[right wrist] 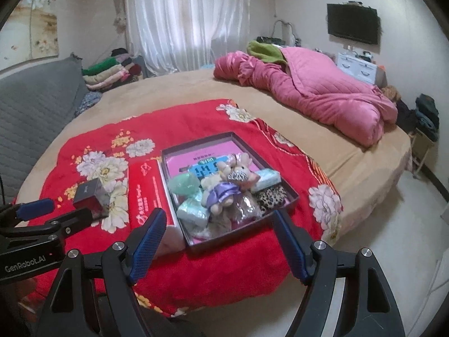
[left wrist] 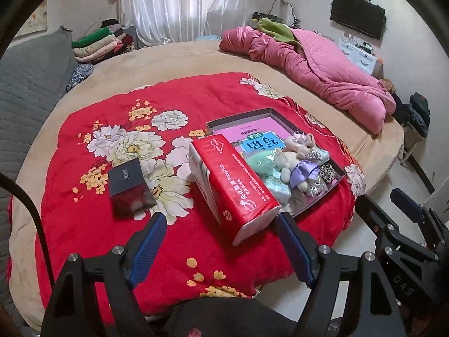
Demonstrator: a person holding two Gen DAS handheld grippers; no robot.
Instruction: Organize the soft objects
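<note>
Both hand-held grippers, left (left wrist: 217,219) and right (right wrist: 217,214), hang released; red tissue pack (left wrist: 233,185) leans on the tray (left wrist: 341,179) at frame centre, dark box (left wrist: 130,188) left.

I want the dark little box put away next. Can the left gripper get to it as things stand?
Probably yes. The left gripper is open and empty, and the dark box lies alone on the red blanket, just beyond its left fingertip. The red tissue pack sits off to the other side, not in between.
</note>
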